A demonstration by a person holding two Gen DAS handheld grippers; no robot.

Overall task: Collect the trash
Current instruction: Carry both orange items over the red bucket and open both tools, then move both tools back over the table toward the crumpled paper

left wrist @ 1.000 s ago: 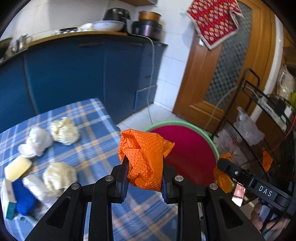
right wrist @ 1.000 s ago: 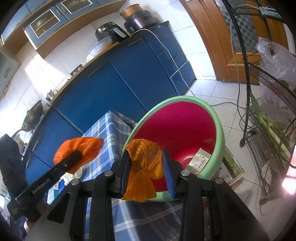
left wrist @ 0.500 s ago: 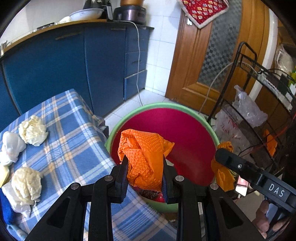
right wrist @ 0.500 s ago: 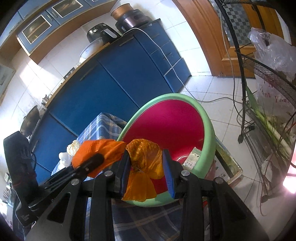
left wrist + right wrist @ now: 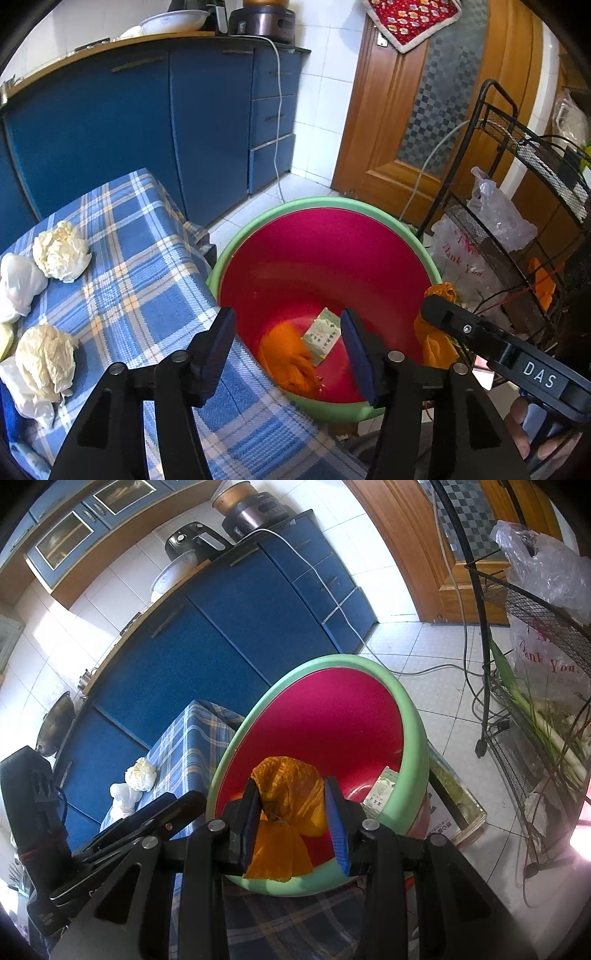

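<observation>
The left gripper (image 5: 288, 345) hangs over the round basin with a green rim and red inside (image 5: 258, 223), which stands on the tiled floor against the edge of the table under its blue plaid cloth (image 5: 147, 266). Its jaws have just been opening and now stand spread with nothing between them. Below the gap, a blurred orange crumpled glove (image 5: 291, 354) sits low inside the basin, beside a small green-and-white paper packet (image 5: 322, 336) that lies on the basin's bottom.

The right gripper (image 5: 293, 823) also reaches over the basin, at its near rim, and pinches a crumpled orange mesh bag (image 5: 286, 812) between its blue pads; the lower end of the bag hangs below the fingers. In the left wrist view the same bag (image 5: 430, 339) shows at the basin's right rim, under the black finger of the right gripper.

On the cloth, 2 cream crumpled paper balls (image 5: 61, 251) lie well apart from each other, each with a white crumpled wad (image 5: 18, 284) just beside it. A black wire rack (image 5: 517, 155) with clear plastic bags stands to the right of the basin, and blue kitchen cabinets (image 5: 147, 122) run behind the table.
</observation>
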